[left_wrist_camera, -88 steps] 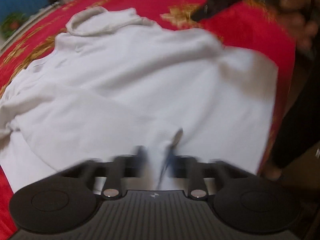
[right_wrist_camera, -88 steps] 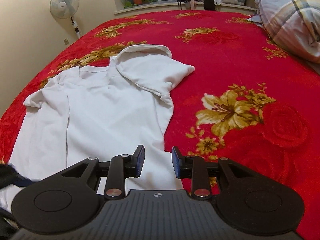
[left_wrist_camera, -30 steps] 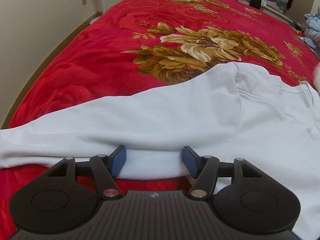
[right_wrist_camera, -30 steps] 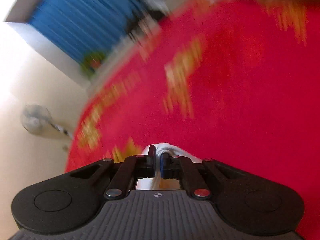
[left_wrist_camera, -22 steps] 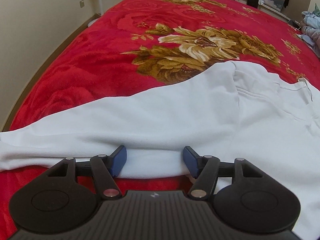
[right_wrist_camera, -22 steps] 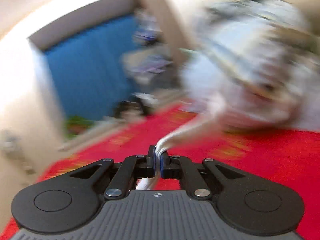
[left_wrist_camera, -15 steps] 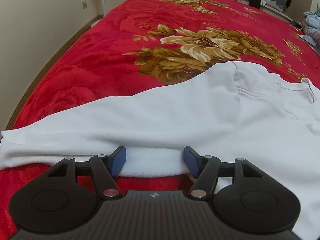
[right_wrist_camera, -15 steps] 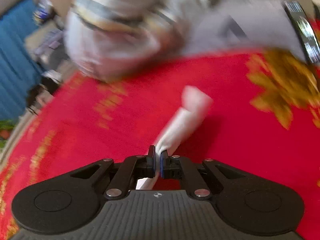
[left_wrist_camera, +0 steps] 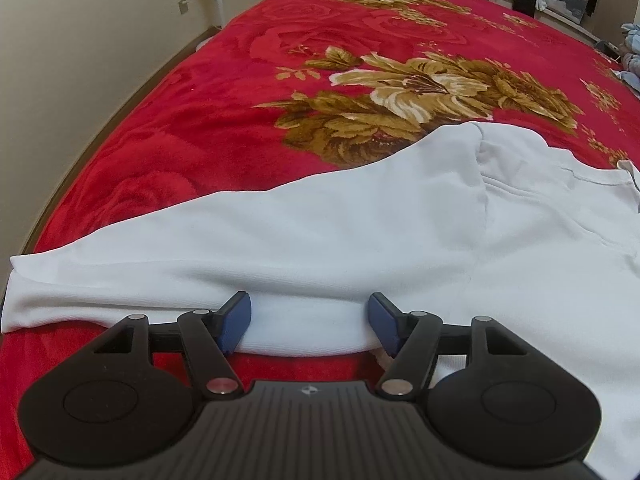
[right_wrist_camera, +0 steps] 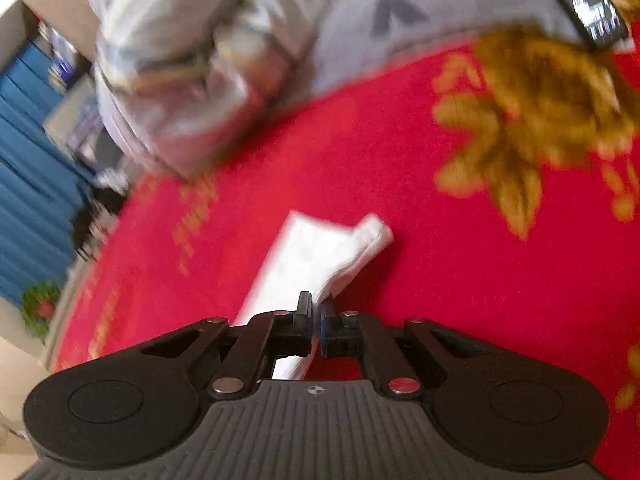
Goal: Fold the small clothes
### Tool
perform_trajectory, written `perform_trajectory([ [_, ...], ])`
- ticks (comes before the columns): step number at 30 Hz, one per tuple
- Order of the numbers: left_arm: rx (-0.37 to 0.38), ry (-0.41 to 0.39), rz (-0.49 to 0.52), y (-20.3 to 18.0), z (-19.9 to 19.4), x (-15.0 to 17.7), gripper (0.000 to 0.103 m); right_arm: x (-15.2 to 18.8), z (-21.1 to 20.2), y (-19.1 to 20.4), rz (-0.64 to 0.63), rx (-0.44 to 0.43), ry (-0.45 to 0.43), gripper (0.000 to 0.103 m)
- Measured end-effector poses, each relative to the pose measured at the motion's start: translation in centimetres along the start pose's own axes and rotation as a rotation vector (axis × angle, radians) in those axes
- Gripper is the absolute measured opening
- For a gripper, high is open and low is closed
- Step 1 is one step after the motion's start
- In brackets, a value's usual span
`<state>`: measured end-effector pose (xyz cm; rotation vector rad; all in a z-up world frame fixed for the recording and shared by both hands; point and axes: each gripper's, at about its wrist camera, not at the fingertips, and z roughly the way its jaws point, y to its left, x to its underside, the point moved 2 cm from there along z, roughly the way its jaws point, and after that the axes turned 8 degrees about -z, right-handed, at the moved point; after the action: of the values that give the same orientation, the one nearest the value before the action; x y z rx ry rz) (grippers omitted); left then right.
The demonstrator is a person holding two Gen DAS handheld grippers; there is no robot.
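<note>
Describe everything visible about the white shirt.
The white shirt is soft knit, lying spread and rumpled on the red floral blanket, one sleeve stretched left. The open left gripper straddles its near edge. The shut right gripper pinches another white sleeve-like end, which trails onto the blanket.

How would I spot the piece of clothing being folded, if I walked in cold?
Look at the big bed with the red blanket patterned in gold flowers. Spread across its near side lies a white top. It is the only plain white thing on the red, unlike the blurred bedding heap farther off.
</note>
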<state>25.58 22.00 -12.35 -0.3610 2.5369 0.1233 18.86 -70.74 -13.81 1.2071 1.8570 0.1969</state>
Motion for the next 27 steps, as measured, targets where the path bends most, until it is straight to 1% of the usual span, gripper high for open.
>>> perform_trajectory([
  [1, 0.003, -0.001, -0.002, 0.1, -0.1, 0.0, 0.071, -0.7, -0.2, 0.4, -0.024, -0.003, -0.035, 0.003],
  [2, 0.006, -0.001, -0.002, 0.2, -0.2, 0.0, 0.071, -0.7, -0.2, 0.6, -0.061, 0.016, -0.044, 0.003],
  [3, 0.007, -0.003, -0.007, 0.2, -0.4, 0.0, 0.071, -0.5, 0.3, 0.7, -0.099, 0.064, -0.028, 0.005],
  [4, 0.004, -0.009, -0.009, 0.3, -0.7, -0.1, 0.071, 0.1, 0.9, 0.7, -0.129, 0.129, 0.007, 0.008],
  [5, -0.002, -0.021, -0.005, 0.3, -1.3, -0.1, 0.071, 0.6, 1.4, 0.5, -0.131, 0.151, 0.038, 0.009],
  [6, -0.007, -0.034, -0.001, 0.3, -1.8, -0.1, 0.071, 0.9, 1.4, 0.5, -0.121, 0.153, 0.055, 0.009],
  [8, 0.005, -0.073, -0.011, 0.4, -3.6, -0.1, 0.071, 1.1, 0.4, 1.6, -0.142, 0.183, 0.035, 0.009],
  [9, 0.021, -0.089, -0.02, 0.5, -4.5, 0.0, 0.071, 1.0, -0.3, 2.5, -0.163, 0.178, 0.016, 0.009],
  [11, 0.053, -0.117, -0.036, 0.6, -6.4, 0.1, 0.07, 1.2, -1.9, 5.0, -0.212, 0.141, -0.004, 0.009],
  [13, 0.076, -0.143, -0.051, 0.7, -8.5, 0.6, 0.07, 1.5, -3.8, 7.4, -0.257, 0.077, -0.011, 0.009],
  [14, 0.09, -0.149, -0.06, 0.8, -9.6, 1.0, 0.07, 1.8, -4.9, 8.7, -0.285, 0.035, -0.006, 0.009],
  [16, 0.121, -0.158, -0.071, 0.8, -11.6, 1.8, 0.07, 3.0, -7.7, 11.6, -0.367, -0.077, 0.02, 0.01],
  [17, 0.136, -0.163, -0.068, 0.9, -12.8, 2.5, 0.07, 3.8, -9.0, 12.7, -0.405, -0.131, 0.039, 0.014],
  [19, 0.145, -0.174, -0.057, 0.9, -14.9, 4.3, 0.07, 5.8, -12.4, 14.7, -0.484, -0.241, 0.08, 0.017],
  [22, 0.188, -0.165, -0.065, 1.1, -17.7, 7.7, 0.068, 9.3, -17.0, 16.3, -0.581, -0.341, 0.16, 0.021],
  [25, 0.244, -0.113, -0.099, 1.5, -19.3, 11.4, 0.062, 13.0, -20.4, 16.1, -0.629, -0.396, 0.264, 0.025],
  [27, 0.262, -0.063, -0.119, 1.5, -19.8, 14.0, 0.061, 15.2, -21.7, 15.4, -0.654, -0.397, 0.338, 0.034],
])
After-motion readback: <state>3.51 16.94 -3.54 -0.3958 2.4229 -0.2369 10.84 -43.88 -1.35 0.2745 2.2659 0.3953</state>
